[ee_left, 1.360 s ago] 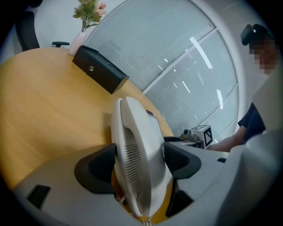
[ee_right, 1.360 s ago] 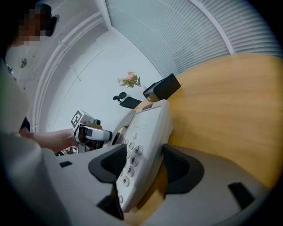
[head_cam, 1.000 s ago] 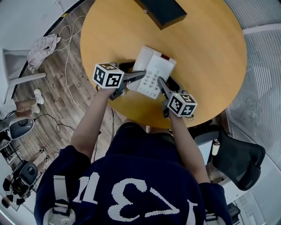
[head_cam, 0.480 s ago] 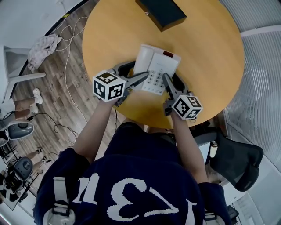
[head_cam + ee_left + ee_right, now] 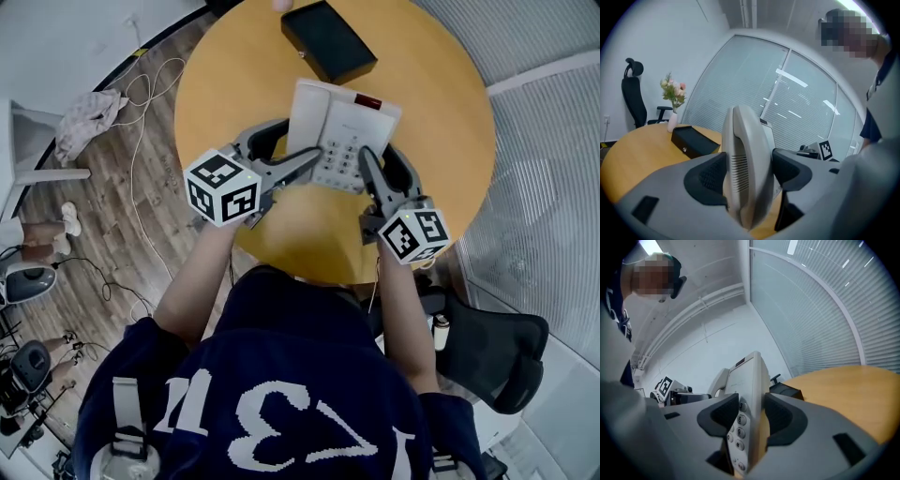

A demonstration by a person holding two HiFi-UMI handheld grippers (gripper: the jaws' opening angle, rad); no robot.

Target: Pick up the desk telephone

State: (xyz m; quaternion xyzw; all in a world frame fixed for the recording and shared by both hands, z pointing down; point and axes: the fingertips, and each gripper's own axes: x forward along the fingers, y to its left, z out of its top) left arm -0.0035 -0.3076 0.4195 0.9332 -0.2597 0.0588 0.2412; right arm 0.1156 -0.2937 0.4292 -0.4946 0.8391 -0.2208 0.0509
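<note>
- The desk telephone (image 5: 339,131) is seen at the upper centre of the head view, over the round wooden table (image 5: 441,112), and is held from both sides.
- The left gripper (image 5: 302,167) is clamped on the telephone's handset side; in the left gripper view the pale casing (image 5: 745,159) is pinched between both dark pads.
- The right gripper (image 5: 375,164) is set on the keypad side; its jaws are closing, and in the right gripper view the keypad edge (image 5: 747,380) is pressed between the pads.
- Tabletop is seen below and behind the telephone in the left gripper view.
- A black box (image 5: 328,39) lies on the table at the top of the head view, just beyond the telephone and apart from it.
- A white vase of flowers (image 5: 672,105) is seen at the left of the left gripper view, behind the box.
- A black office chair (image 5: 497,347) is seen at the lower right of the head view.
</note>
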